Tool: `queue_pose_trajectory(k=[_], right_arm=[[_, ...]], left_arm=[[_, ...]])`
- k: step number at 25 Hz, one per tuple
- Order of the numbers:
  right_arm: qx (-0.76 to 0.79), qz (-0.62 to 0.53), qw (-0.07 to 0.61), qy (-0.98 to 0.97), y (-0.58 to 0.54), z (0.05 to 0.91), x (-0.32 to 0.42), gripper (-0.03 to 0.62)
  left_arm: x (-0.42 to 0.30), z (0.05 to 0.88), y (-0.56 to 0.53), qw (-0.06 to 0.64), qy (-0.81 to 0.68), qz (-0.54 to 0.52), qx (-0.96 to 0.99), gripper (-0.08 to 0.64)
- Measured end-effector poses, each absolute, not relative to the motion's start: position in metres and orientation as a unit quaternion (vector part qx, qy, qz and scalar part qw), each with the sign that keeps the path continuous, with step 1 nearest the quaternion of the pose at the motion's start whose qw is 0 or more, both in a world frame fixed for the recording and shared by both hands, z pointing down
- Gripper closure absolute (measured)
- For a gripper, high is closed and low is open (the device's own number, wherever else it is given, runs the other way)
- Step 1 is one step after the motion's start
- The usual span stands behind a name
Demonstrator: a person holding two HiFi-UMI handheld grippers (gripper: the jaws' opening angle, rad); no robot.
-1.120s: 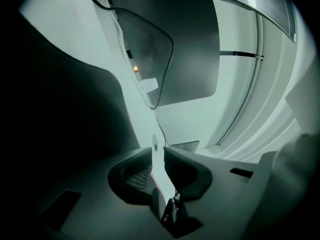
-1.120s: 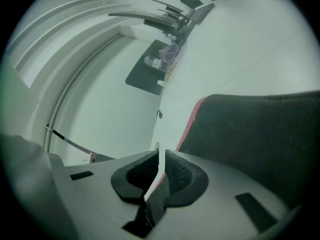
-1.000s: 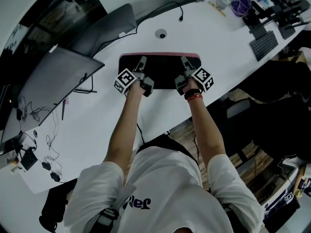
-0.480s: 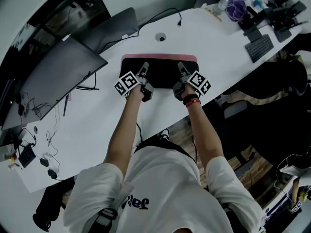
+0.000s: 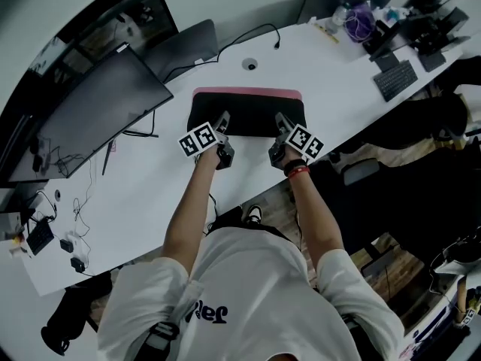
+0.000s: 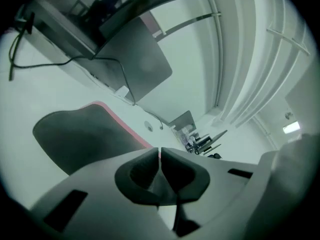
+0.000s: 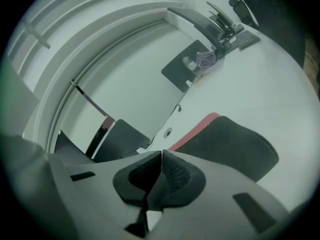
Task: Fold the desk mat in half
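The left gripper [image 6: 159,153] has its dark fingers [image 6: 140,171] closing, a thin slit left at the tips and nothing seen between them. Beyond them, to the left, a dark desk mat [image 6: 85,134] with a pink far edge lies flat on the white table [image 6: 40,96].

White desk [image 5: 143,201]: black mat [image 5: 248,115], pink far edge, lies flat mid-desk close to the near edge. Just beyond it, a round cable hole [image 5: 249,65]. Left of it a monitor [image 5: 90,119], far right a keyboard [image 5: 396,80], near left loose cables and small gadgets [image 5: 71,250].
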State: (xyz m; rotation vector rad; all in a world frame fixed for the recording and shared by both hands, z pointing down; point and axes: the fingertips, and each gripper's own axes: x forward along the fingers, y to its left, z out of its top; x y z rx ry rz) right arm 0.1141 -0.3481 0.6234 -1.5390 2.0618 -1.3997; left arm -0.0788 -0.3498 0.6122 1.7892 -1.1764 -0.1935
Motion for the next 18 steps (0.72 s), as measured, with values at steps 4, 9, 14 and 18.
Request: queue_pose_trajectory(k=[4,9,14,18], right_arm=[[-0.529,-0.431,0.067,0.728,-0.328,0.608,0.115,0.575],[-0.534,-0.357,0.016,0.766,-0.304,0.584,0.113,0.577],[-0.538,-0.286,-0.023,0.793,-0.278,0.560,0.114,0.577],[-0.549,-0.242,-0.040,0.799,-0.255,0.544,0.122,0.577]], left_arm=[[-0.076,0.599,-0.329,0.430,-0.489,-0.033,0.758,0.529],[-0.071,0.577,-0.303,0.371,-0.492,0.001,0.788,0.532],[-0.063,0.553,-0.278,0.315,-0.494,0.020,0.810,0.534],[-0.060,0.535,-0.258,0.265,-0.504,0.033,0.822,0.537]])
